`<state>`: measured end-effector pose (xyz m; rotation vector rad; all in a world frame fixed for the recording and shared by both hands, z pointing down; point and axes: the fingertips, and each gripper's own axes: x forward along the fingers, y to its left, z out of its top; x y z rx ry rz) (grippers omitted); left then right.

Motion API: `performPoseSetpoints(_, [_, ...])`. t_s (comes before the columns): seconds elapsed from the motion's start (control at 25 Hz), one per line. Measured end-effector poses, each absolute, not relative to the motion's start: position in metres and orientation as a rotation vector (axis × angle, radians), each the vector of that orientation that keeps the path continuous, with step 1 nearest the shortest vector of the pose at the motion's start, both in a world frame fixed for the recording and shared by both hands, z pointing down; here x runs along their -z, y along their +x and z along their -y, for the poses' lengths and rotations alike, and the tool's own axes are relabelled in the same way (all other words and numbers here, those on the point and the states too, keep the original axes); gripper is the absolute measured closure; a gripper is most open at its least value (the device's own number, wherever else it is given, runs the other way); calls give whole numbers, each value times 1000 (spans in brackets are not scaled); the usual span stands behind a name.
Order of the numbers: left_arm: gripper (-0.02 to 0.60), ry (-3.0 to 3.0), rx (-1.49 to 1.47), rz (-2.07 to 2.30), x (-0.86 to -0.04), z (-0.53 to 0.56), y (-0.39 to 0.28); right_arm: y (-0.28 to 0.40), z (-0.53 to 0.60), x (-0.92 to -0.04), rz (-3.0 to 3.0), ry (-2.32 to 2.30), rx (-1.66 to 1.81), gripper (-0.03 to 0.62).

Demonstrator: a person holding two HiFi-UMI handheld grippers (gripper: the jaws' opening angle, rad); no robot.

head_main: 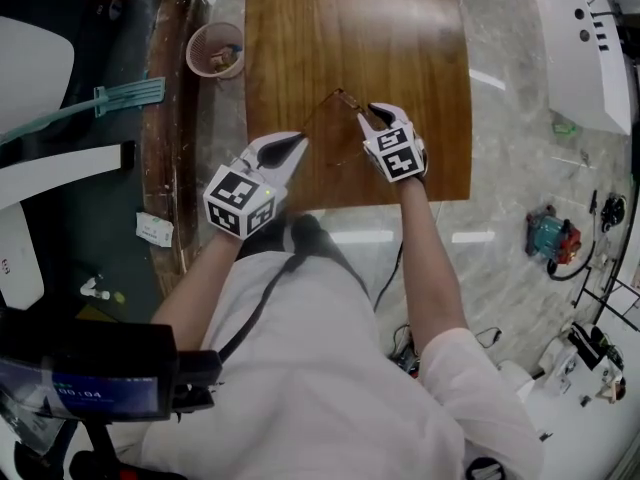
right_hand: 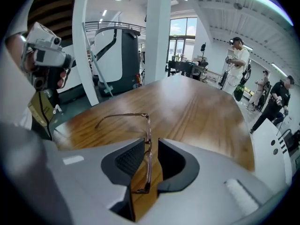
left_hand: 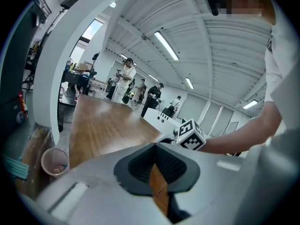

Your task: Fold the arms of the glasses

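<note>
Glasses (right_hand: 147, 158) rest on the table (right_hand: 201, 111) — frame between parted right tongs (right_hand: 151, 142).

a pink bin (head_main: 214, 50) stands beside the wooden table (head_main: 390, 28).

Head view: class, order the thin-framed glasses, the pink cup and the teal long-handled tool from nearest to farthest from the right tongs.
1. Thin-framed glasses, on the wooden table, between the right tongs.
2. Pink cup, beyond the table's left edge.
3. Teal long-handled tool, farther left.
</note>
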<state>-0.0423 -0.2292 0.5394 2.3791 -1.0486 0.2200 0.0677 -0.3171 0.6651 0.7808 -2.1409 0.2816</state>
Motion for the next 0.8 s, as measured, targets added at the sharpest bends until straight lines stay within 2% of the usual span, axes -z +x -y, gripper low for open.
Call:
performPoseSetpoints(0.2, [575,2352,-220,1063,-546,233,-53,59,324,-681,2115,712,-321,507])
performPoseSetpoints(0.48, [575,2341,-220,1085,-545,237,-62,58,328,-681,2152,709,-337,559])
performPoseSetpoints(0.72, [574,2349,-242,1058,-539,235,-66,52,316,-627,2320,823,-396,562])
performPoseSetpoints(0.8, [534,2362,-249,1038,-534,234,-68,52,307,-603,2393,880,-416,562])
